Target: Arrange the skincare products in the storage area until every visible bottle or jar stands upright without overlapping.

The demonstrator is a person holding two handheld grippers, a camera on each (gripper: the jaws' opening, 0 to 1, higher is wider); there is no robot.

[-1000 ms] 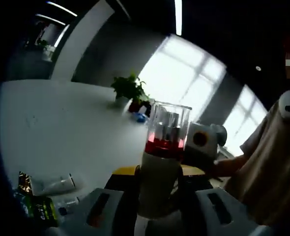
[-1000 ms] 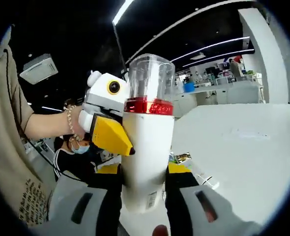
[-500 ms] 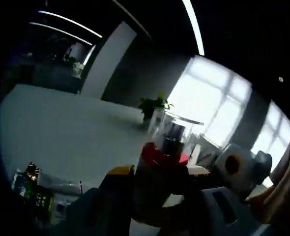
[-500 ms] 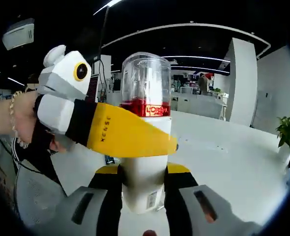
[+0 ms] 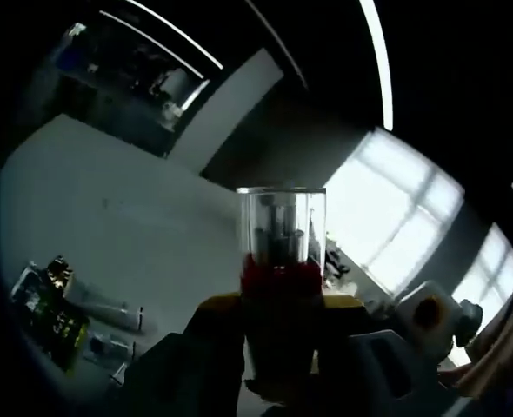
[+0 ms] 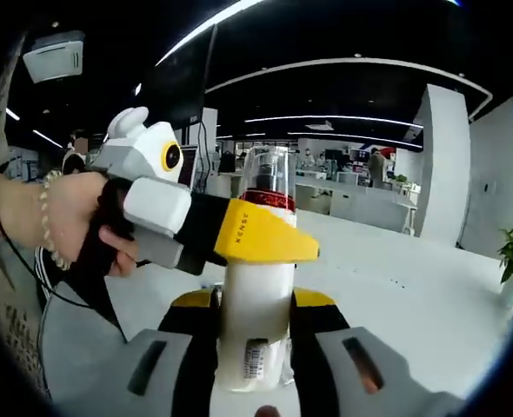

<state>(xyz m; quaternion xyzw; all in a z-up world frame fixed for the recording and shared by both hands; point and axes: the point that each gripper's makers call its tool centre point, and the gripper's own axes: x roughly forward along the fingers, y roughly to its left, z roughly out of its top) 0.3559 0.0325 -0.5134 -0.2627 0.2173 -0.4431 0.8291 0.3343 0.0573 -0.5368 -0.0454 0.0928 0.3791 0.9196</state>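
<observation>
We hold the rigid, smooth white bottle (image 6: 256, 321) in both the right gripper (image 6: 255, 347) and left gripper (image 5: 278, 347), each closed on its body, and we judge its clear cap (image 6: 268, 169) fragile, so the body is the safer hold.

Bare white table (image 6: 413, 287) beyond the bottle (image 6: 258, 295) — tubes (image 5: 100, 304) crowd left.

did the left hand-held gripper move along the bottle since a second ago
Yes. In the right gripper view, the left hand-held gripper reaches across the white bottle just below its red band; a second ago it sat beside the bottle, left of it.

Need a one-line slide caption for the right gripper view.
Right gripper clamps an upright white bottle with a clear cap while the left gripper closes across it.
</observation>
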